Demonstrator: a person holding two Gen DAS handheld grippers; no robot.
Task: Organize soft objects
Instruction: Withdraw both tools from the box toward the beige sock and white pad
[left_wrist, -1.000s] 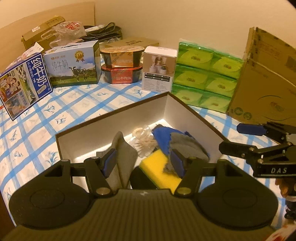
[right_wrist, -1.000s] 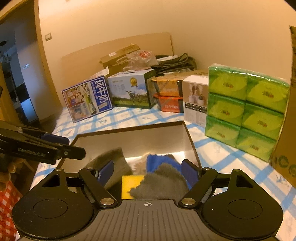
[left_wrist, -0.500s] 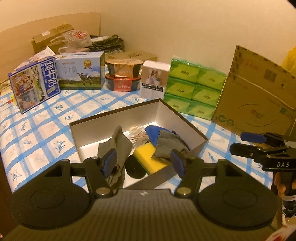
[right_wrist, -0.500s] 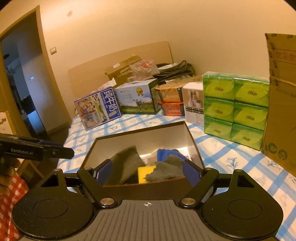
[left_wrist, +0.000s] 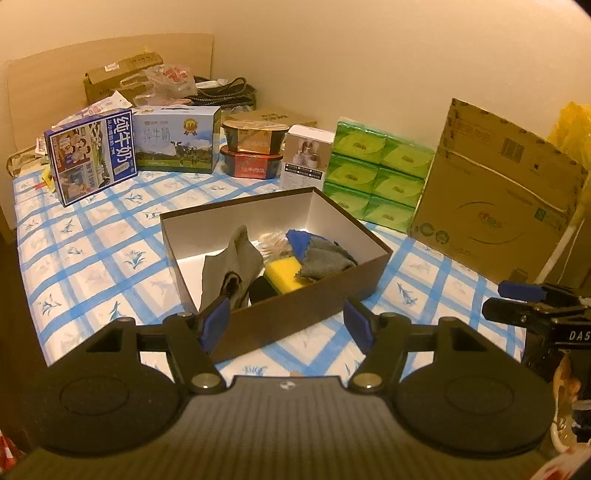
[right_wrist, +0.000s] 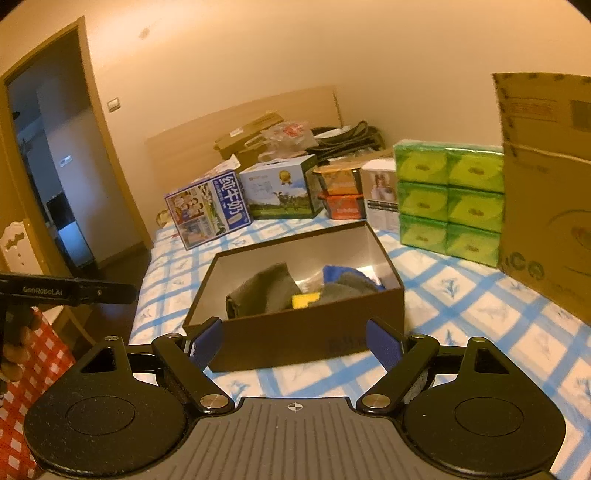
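Soft items sit inside box (left_wrist: 306, 295): sponge (left_wrist: 282, 272), grey cloths. Both tools, left (left_wrist: 286, 325) and right (right_wrist: 295, 345), spread wide, empty. Keep clear of box rim; likely finished.

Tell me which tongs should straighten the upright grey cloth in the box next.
Left, probably. The left tongs are open and empty, and the grey cloth stands at the box's left end, just beyond their left finger. The right tongs, also open, face the box's long side, with the cloth left of centre.

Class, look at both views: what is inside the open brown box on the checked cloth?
Inside the brown box lie a grey-brown cloth, a yellow sponge, a blue cloth and a grey cloth. Whatever lies beneath them is covered.
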